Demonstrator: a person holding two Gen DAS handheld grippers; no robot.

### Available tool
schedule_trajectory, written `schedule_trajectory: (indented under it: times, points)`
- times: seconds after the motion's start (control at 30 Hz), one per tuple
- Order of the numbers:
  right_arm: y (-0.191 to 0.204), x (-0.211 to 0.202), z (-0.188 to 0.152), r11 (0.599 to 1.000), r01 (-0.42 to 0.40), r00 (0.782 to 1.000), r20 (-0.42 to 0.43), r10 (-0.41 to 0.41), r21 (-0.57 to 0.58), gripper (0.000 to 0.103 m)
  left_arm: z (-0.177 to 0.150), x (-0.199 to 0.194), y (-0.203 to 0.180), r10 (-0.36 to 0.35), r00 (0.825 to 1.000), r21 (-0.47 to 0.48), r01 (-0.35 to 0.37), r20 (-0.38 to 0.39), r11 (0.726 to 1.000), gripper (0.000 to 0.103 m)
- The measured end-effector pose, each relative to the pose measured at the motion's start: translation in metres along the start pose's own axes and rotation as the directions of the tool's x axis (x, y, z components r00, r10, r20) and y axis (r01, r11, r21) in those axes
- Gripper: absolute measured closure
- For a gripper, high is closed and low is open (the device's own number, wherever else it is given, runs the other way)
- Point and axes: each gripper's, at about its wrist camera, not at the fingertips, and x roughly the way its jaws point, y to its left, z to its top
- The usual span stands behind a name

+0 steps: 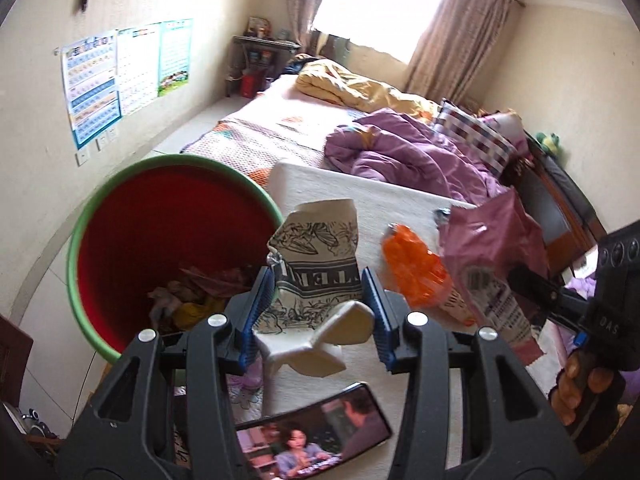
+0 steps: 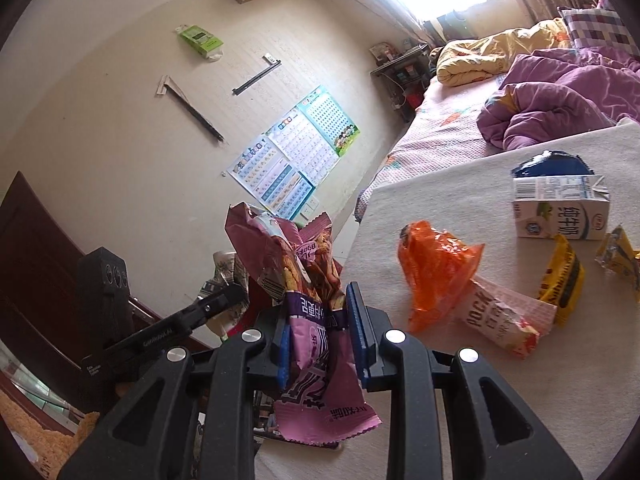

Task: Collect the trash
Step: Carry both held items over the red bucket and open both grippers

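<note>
Beside the bin [image 1: 100, 216], my left gripper [image 1: 318, 304] clamps a light, crushable carton [image 1: 316, 264] mid-body; my right gripper [image 2: 320, 332] pinches a limp, slippery wrapper [image 2: 308, 320] at its waist.

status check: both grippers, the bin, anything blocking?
Left gripper shut on crumpled paper cup. Right gripper shut on pink snack wrapper. Red bin open beside table, path clear. Phone below left gripper.

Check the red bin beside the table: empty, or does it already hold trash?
Partly filled. The red bin shows crumpled wrappers at its bottom, with much bare red wall above them.
</note>
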Motion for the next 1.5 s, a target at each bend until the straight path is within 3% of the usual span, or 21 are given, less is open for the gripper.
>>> schedule_trajectory:
  times: [0.43,0.97,1.5]
  points:
    - [0.017,0.031,0.006,0.999,-0.022,0.999,-0.039,0.021,-0.023,0.078,0.01,-0.007,0.038,0.033,0.999,-0.058,-0.032,0.016,0.998,0.059]
    - [0.033,0.051,0.013,0.999,-0.031,0.999,-0.037,0.029,-0.042,0.078,0.015,-0.003,0.055,0.052,0.998,-0.064,-0.05,0.024,0.997,0.059]
    - [0.075,0.135,0.034,0.993,-0.076,0.987,-0.147,0.063,-0.089,0.078,0.007,0.006,0.094,0.165,0.986,-0.104,-0.166,-0.015,0.981,0.059]
